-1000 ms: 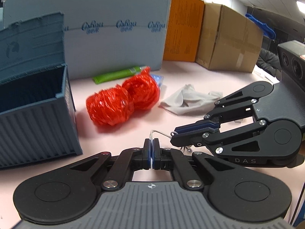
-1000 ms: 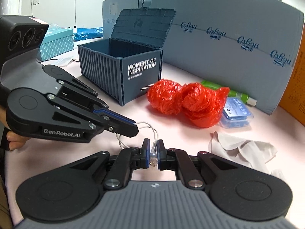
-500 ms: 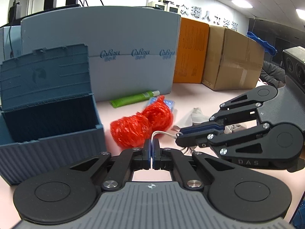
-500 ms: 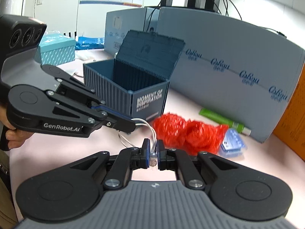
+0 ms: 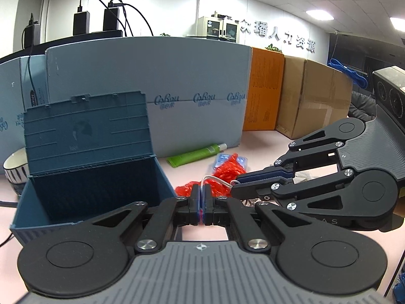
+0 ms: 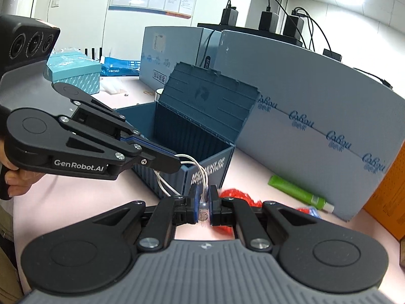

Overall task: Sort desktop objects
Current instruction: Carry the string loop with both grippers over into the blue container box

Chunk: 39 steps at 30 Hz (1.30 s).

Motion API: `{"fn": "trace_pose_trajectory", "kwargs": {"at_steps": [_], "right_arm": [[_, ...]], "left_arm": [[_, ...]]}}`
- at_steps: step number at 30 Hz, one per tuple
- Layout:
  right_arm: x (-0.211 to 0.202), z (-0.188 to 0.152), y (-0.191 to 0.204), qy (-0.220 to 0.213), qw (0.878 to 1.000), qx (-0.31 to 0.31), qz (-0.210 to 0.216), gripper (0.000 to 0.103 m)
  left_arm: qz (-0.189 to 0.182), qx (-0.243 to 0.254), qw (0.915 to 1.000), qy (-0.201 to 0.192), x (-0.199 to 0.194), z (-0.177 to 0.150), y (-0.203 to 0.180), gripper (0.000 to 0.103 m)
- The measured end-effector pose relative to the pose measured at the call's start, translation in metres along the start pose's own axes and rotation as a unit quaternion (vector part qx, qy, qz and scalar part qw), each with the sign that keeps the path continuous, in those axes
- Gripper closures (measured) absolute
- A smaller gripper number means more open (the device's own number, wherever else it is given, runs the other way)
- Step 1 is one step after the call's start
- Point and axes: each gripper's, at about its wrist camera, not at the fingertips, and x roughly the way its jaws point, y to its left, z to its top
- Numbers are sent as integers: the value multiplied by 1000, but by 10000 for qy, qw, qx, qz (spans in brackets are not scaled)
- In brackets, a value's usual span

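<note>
A blue container-style storage box (image 5: pixel 83 174) stands at the left of the pink desktop (image 5: pixel 260 147), lid raised and interior open; its front reads "MOMENT OF INSPIRATION" in the right wrist view. A patterned bowl (image 5: pixel 14 167) sits just behind its left side. Right of the box lie red plastic bags (image 5: pixel 225 174), a green tube (image 5: pixel 195 155) and a blue blister pack (image 5: pixel 222 157), all in front of a grey-blue foam board (image 5: pixel 152 96).

The left gripper (image 5: pixel 201 197) is closed on one end of a white earphone cable (image 6: pixel 195 174). The right gripper (image 6: pixel 203 204) is clamped on the other end, with an earbud visible between its pads. The cable loops between the two grippers, clear of the desktop and just beside the box's front corner. An orange box (image 5: pixel 265 91) and a cardboard carton (image 5: pixel 316 101) stand at the far right.
</note>
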Motion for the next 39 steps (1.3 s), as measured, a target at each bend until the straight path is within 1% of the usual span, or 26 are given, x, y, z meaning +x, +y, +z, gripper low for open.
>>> {"fn": "trace_pose_trajectory", "kwargs": {"at_steps": [6, 11, 23, 28, 32, 39], "right_arm": [[7, 18, 1, -91, 9998, -144, -43, 97], [15, 36, 2, -229, 9993, -304, -2, 97], [55, 76, 8, -482, 9957, -713, 347, 96], [72, 88, 11, -576, 9934, -840, 519, 96], [84, 92, 14, -603, 9922, -888, 638, 97], [97, 91, 13, -570, 9922, -825, 737, 97]], "left_arm": [[90, -23, 9999, -145, -7, 9, 15, 103], [249, -94, 9991, -321, -13, 18, 31, 103], [826, -285, 9946, -569, -24, 31, 75, 103], [1087, -345, 9918, -583, -27, 33, 92, 103], [1220, -372, 9901, -577, -27, 33, 104, 103], [1291, -350, 9898, -486, -20, 32, 111, 103]]}}
